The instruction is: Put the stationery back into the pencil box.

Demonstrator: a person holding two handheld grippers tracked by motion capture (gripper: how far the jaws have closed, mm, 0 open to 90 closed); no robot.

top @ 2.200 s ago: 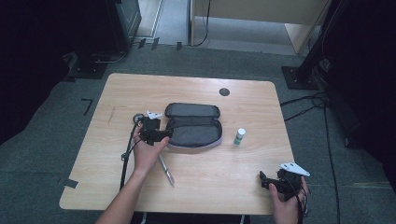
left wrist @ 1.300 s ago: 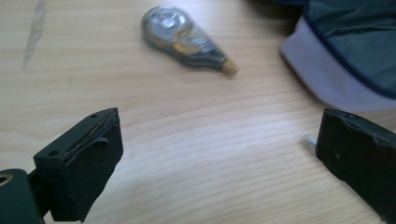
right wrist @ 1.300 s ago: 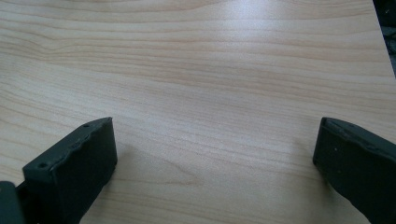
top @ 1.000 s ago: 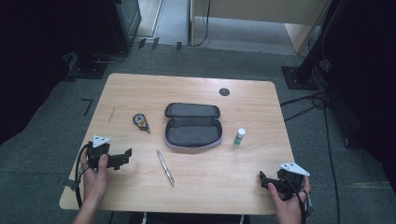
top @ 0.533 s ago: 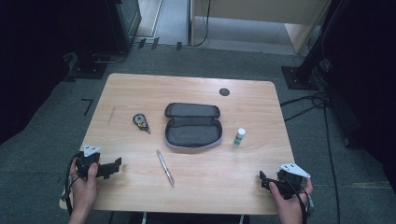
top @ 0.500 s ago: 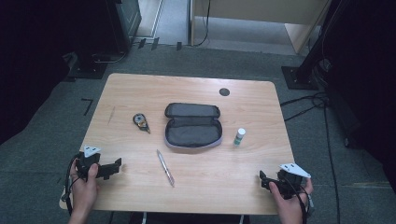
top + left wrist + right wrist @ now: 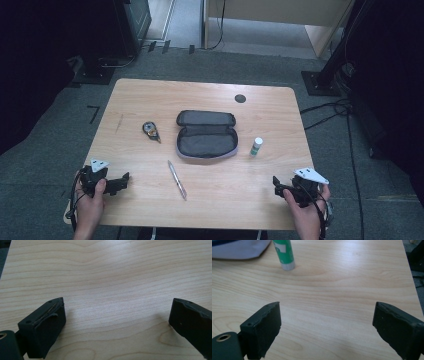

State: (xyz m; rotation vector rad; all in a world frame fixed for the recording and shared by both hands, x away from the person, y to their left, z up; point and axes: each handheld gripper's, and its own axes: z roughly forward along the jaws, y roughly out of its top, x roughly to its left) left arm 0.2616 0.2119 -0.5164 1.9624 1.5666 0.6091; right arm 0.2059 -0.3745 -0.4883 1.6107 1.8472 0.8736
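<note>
Altogether four loose items lie on the pale wood-grain table [image 7: 150,95]: one soft dark zip pouch [image 7: 206,134], oval and lying unzipped at centre; one slim silvery pen [image 7: 177,179] in front of it; one small round gadget [image 7: 150,130] to its left; and one upright green glue stick [image 7: 256,146] with a white cap, just right of the pouch. Two grippers rest at the near corners, the left gripper [image 7: 125,177] with blocky matte-black jaws wide apart over bare wood. The right gripper [image 7: 276,183] has just been narrowing its jaws, yet they stand apart with nothing between them, glue stick well ahead.
</note>
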